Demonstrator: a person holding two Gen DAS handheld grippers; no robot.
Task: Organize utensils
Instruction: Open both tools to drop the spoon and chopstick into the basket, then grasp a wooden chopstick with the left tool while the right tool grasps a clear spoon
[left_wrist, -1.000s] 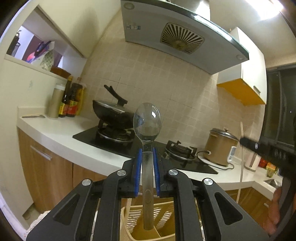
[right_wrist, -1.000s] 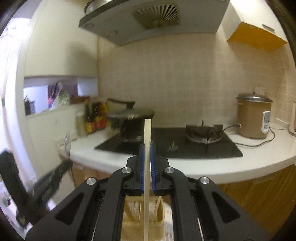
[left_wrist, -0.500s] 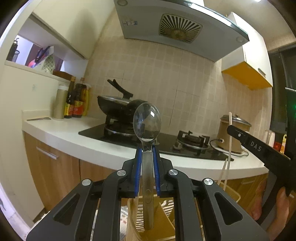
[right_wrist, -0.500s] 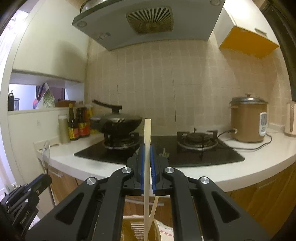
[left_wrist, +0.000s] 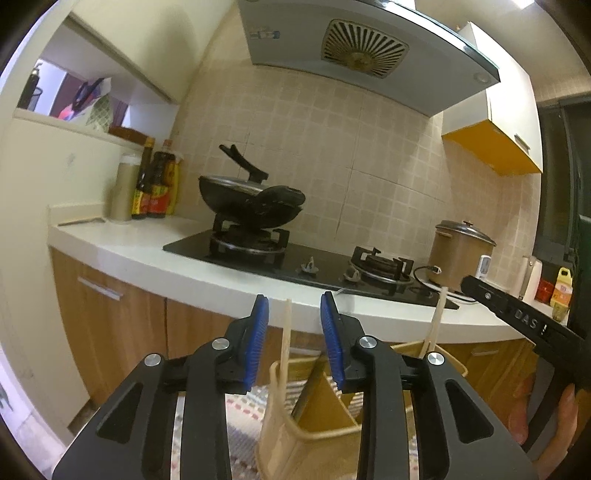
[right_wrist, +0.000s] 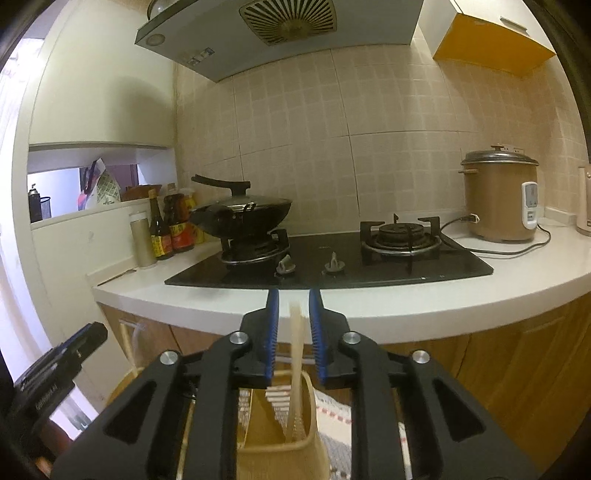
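Note:
My left gripper is open and empty above a tan plastic utensil holder. A pale chopstick stands in the holder between its fingers, untouched. The spoon is not visible. A second chopstick stands at the holder's right. My right gripper is open; a blurred pale chopstick stands loose between its fingers, its lower end in the holder. The right gripper's tip shows at the right of the left wrist view. The left gripper shows at the lower left of the right wrist view.
A white counter with a black gas hob lies ahead. A lidded black wok sits on the left burner. Sauce bottles stand at the left, a brown rice cooker at the right. Wooden cabinet doors lie below.
Both grippers have opened. The spoon has left the left gripper and gone out of sight. The chopstick has been let go by the right gripper and sits lower.

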